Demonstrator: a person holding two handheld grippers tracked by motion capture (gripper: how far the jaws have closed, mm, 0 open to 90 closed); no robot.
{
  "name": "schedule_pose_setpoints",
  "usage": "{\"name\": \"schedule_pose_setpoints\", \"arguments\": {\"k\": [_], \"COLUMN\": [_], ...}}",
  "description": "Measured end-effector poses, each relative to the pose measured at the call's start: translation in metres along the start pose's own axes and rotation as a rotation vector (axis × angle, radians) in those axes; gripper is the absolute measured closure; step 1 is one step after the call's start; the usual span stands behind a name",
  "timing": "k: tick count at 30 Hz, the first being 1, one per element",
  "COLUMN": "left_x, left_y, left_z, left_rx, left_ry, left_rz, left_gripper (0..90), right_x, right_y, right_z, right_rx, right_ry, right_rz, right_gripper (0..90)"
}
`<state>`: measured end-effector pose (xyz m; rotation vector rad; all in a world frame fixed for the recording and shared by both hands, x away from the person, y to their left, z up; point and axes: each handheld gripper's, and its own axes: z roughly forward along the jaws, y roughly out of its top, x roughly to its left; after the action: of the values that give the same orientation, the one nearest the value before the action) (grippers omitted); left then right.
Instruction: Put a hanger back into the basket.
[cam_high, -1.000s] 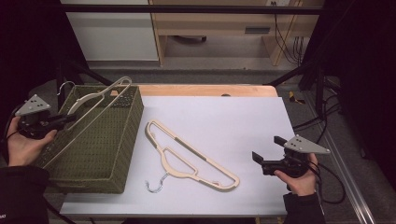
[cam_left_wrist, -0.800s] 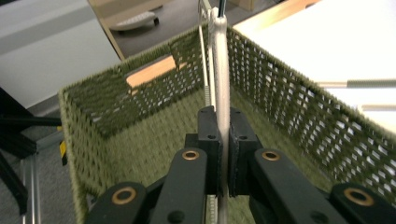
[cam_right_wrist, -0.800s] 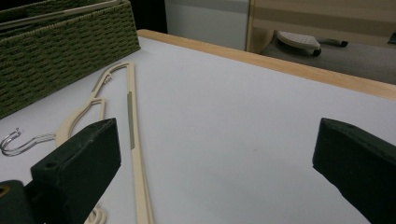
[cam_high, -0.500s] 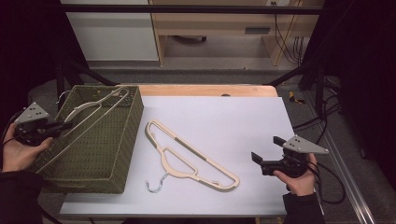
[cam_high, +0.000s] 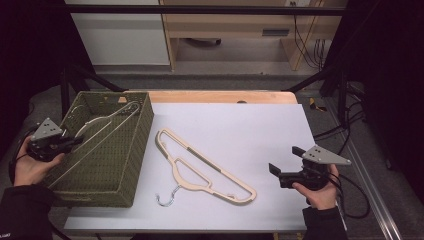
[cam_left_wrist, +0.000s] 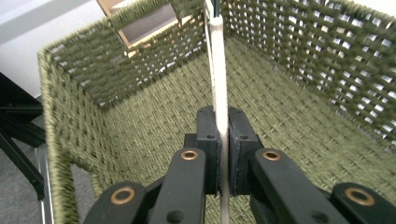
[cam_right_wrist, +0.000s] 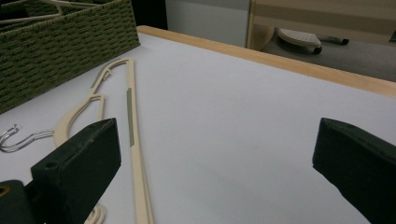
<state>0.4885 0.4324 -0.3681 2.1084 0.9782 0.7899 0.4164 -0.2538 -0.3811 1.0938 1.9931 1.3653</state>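
The left claw (cam_high: 70, 142) is pinching a cream hanger (cam_high: 102, 131) by its thin bar. In the left gripper view the two black pads (cam_left_wrist: 208, 154) are pressing tight on both sides of that bar (cam_left_wrist: 219, 93). The hanger is sitting tilted inside the green woven basket (cam_high: 131, 165), with its metal hook (cam_high: 131, 107) up near the far corner. The basket is standing on the left side of the white surface (cam_high: 250, 130).

A second cream hanger (cam_high: 205, 170) is lying flat on the surface, just beside the basket. Its silver hook (cam_high: 165, 197) is pointing toward the near edge.

The right claw (cam_high: 284, 169) is hanging low over the right side of the surface, well apart from the flat hanger. Its jaws are spread wide and are holding nothing. In the right gripper view the flat hanger (cam_right_wrist: 130, 121) is lying past the left jaw
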Motion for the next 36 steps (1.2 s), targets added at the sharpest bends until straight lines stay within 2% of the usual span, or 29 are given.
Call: {"name": "schedule_pose_setpoints", "arguments": {"k": [3,5,6,9,12,14,17,18,19,21,23,25,28,31,35,36], "left_x": [-0.004,-0.006,-0.008,-0.008,-0.009,-0.012,-0.019,-0.020,-0.022,-0.023,-0.025,-0.027,-0.032,-0.037,-0.043,-0.045], "left_y": [-0.006,-0.007,-0.008,-0.014,-0.020,-0.019,-0.016,-0.016,-0.016,-0.017,-0.017,-0.017,-0.016,-0.016,-0.015,-0.015], "left_z": [0.007,0.009,0.011,0.012,0.013,0.013,0.014,0.014,0.014,0.014,0.015,0.016,0.018,0.020,0.022,0.023], "left_rx": [0.029,0.043,0.041,0.061,0.043,0.063,0.103,0.104,0.094,0.095,0.084,0.102,0.100,0.124,0.146,0.160], "left_ry": [0.005,-0.007,-0.008,-0.019,-0.037,-0.065,-0.096,-0.099,-0.105,-0.110,-0.117,-0.131,-0.138,-0.160,-0.159,-0.173], "left_rz": [0.027,0.046,0.037,0.045,0.030,0.055,0.116,0.123,0.112,0.124,0.114,0.137,0.154,0.180,0.233,0.232], "left_gripper": [84.9,84.9,85.0,84.8,84.6,84.6,84.2,84.1,84.1,84.0,83.9,83.4,82.7,82.0,81.6,81.4], "right_x": [0.000,0.000,0.000,0.000,0.000,0.000,0.001,0.001,0.001,0.001,0.001,0.001,0.001,0.001,0.001,0.001], "right_y": [0.000,0.000,0.000,0.000,-0.001,-0.001,-0.001,-0.001,-0.001,-0.001,-0.001,-0.001,-0.001,-0.001,-0.001,-0.001], "right_z": [0.000,0.000,0.000,0.000,0.000,0.000,0.001,0.001,0.001,0.001,0.001,0.001,0.001,0.001,0.001,0.001], "right_rx": [0.000,0.000,0.000,-0.001,0.001,0.002,0.004,0.005,0.004,0.004,0.004,0.004,0.003,0.004,0.003,0.003], "right_ry": [-0.001,-0.002,-0.001,0.000,0.000,0.001,0.001,0.002,0.002,0.002,0.002,0.002,0.002,0.002,0.002,0.002], "right_rz": [0.002,0.003,0.003,0.005,0.003,0.000,-0.002,-0.001,-0.002,-0.002,-0.003,-0.003,-0.003,-0.004,-0.005,-0.005], "right_gripper": [1.7,1.7,1.7,1.7,1.8,1.8,1.8,1.8,1.9,1.9,1.9,1.9,2.0,2.0,2.0,2.0]}}
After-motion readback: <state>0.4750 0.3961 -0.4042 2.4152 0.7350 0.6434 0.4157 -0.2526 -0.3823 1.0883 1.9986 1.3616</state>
